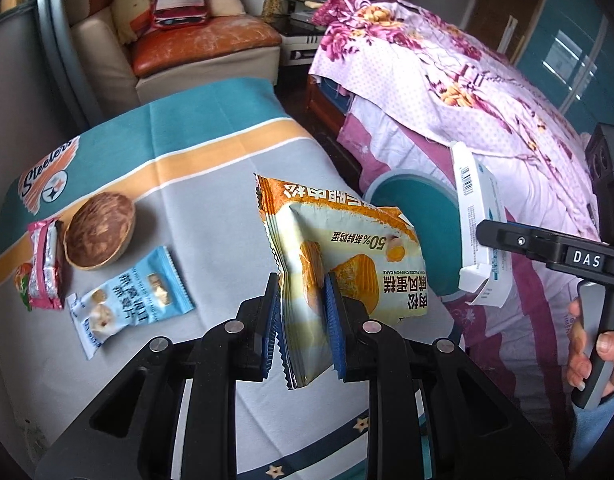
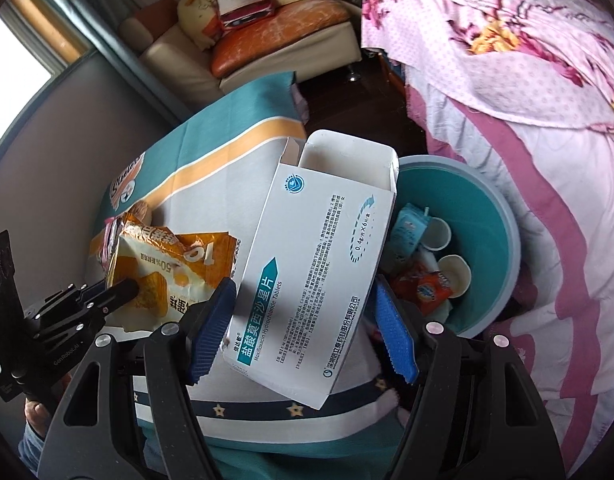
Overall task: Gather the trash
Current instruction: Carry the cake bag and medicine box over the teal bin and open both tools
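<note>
Two pieces of trash are in the air: the left claw pinches the orange cake wrapper tight between its pads, and the right claw, spread wide, clamps the empty white tablet box. Both hang near the teal bin, which sits on the floor between the surface and the bed and already holds cups and wrappers. Left on the surface: a blue snack packet, a pink wrapper and a brown shell. The bin's mouth looks open, though the gap beside the bed is narrow.
</note>
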Motion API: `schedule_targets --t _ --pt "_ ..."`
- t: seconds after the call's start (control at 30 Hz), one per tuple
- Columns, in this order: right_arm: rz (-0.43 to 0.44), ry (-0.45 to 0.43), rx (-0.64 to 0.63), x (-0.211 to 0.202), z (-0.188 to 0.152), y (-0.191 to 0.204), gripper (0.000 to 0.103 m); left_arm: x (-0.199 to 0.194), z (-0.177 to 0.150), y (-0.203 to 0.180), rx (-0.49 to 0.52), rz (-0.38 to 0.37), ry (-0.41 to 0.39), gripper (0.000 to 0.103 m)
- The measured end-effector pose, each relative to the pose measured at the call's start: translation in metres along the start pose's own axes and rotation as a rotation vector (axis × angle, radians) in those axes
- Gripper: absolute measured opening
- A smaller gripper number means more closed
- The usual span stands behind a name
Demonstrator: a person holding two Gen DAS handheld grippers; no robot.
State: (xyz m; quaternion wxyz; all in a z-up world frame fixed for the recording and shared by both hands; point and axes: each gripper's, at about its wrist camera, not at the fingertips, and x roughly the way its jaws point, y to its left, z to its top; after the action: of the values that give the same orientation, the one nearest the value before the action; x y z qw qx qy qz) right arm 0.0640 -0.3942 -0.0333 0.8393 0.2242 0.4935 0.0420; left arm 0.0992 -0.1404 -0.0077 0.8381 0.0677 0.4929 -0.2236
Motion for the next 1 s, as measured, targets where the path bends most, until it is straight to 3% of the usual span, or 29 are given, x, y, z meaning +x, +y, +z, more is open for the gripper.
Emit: schedule_targets --t 0.4,0.67,1.0 --pt "-0.006 -0.055 0.08 -0.017 0.007 -0.06 0.066 0.038 0.031 -0.056 0.082 0.017 0.04 0.023" --pt "-0.038 -0.061 0.118 -0.019 0.011 -0.092 0.066 0.076 0.05 -0.102 0.144 -0.009 0.086 0.024" --pt "-0.073 -0.051 0.14 -0.012 0.021 -0.113 0.066 0.11 0.063 -0.132 0.185 -0.042 0.119 0.025"
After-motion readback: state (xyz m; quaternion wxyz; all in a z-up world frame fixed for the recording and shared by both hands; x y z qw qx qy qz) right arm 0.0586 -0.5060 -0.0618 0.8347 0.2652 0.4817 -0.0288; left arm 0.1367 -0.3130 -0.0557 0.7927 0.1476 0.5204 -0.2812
